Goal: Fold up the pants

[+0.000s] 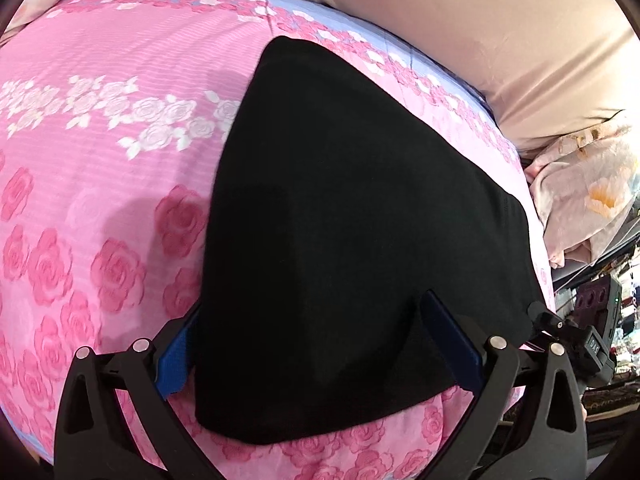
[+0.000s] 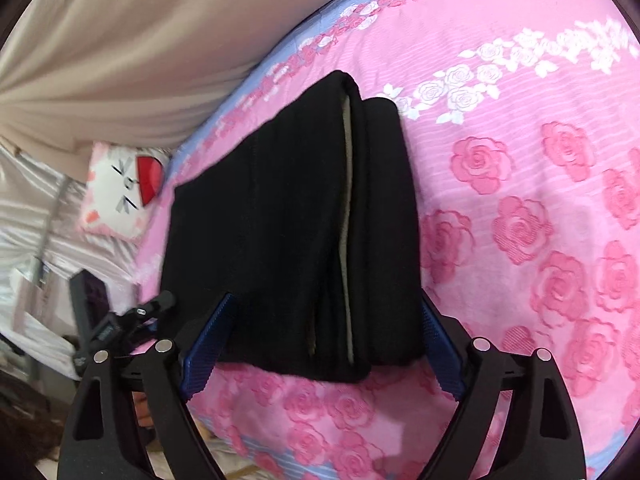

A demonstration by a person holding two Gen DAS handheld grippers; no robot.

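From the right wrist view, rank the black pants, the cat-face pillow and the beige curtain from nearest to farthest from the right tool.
1. Black pants: folded on the pink bedspread, their near end between the open fingers of the right tool.
2. Cat-face pillow: beyond the pants, off to the left by the bed's edge.
3. Beige curtain: farthest, across the upper left behind the bed.

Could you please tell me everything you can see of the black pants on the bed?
The black pants lie folded into a thick, layered bundle on the pink rose-patterned bedspread. The fabric looks soft, matte and knit-like; the right wrist view shows stacked folds with a pale lining strip along one edge. The left gripper and right gripper each straddle the near end, blue fingers spread wide beside the cloth; whether they touch it I cannot tell.
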